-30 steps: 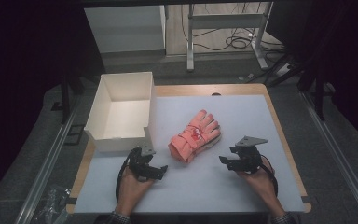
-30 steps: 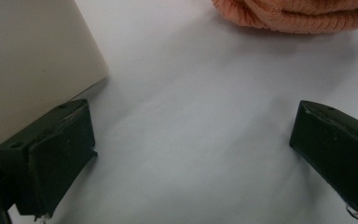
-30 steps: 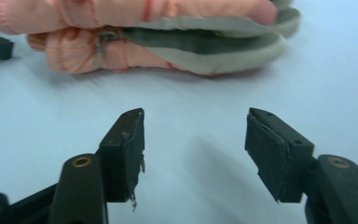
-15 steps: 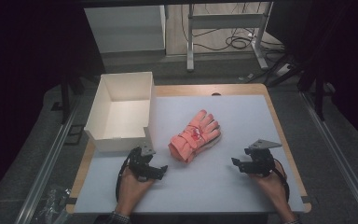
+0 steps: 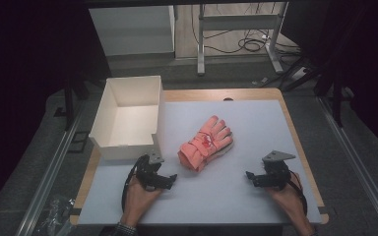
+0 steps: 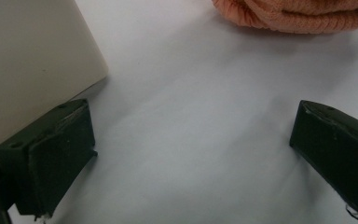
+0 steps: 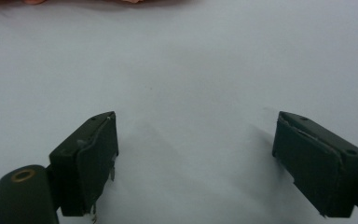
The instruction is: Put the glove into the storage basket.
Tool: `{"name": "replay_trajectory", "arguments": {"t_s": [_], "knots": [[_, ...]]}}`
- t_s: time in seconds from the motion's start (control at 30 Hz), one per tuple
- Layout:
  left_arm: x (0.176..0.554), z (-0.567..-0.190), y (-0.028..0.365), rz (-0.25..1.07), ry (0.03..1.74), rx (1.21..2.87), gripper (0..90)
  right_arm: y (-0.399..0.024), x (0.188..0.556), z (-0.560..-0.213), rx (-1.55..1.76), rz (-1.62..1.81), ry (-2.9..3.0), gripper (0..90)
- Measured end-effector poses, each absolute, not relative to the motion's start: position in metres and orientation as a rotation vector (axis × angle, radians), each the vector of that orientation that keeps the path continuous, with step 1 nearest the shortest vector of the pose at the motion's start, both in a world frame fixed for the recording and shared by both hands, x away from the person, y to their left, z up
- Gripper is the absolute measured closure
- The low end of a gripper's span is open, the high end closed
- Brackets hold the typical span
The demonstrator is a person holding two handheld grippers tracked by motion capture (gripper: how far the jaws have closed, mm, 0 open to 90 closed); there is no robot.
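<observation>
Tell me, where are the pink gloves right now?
In the high view, the pink gloves lie in the middle of the white table top, just right of the white box, between and beyond the left gripper and right gripper.

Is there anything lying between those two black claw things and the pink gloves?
Nothing visible. Bare white table lies between the left gripper and the pink gloves, and between the right gripper and the gloves. The white box stands off to the left, out of either path. Both sets of jaws are open and empty.
</observation>
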State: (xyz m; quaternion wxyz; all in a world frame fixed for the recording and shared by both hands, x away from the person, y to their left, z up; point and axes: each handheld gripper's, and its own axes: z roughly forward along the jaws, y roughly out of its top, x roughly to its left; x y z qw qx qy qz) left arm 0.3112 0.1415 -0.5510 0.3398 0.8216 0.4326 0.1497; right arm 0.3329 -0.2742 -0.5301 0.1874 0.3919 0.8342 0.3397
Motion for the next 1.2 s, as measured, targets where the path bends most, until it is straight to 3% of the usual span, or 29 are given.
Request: {"name": "replay_trajectory", "arguments": {"t_s": [0.2, 0.63, 1.2], "knots": [[0.311, -0.550, 0.142, 0.389, 1.120, 2.150, 0.8, -0.274, 0.333, -0.531, 1.104, 0.953, 2.346, 11.9], [0.319, -0.520, 0.125, 0.256, 0.987, 2.206, 0.2, -0.274, 0.332, -0.532, 1.101, 0.955, 2.339, 11.7], [0.356, -0.472, 0.085, 0.165, 0.904, 2.269, 0.0, -0.274, 0.332, -0.532, 1.099, 0.956, 2.339, 11.8]]}}
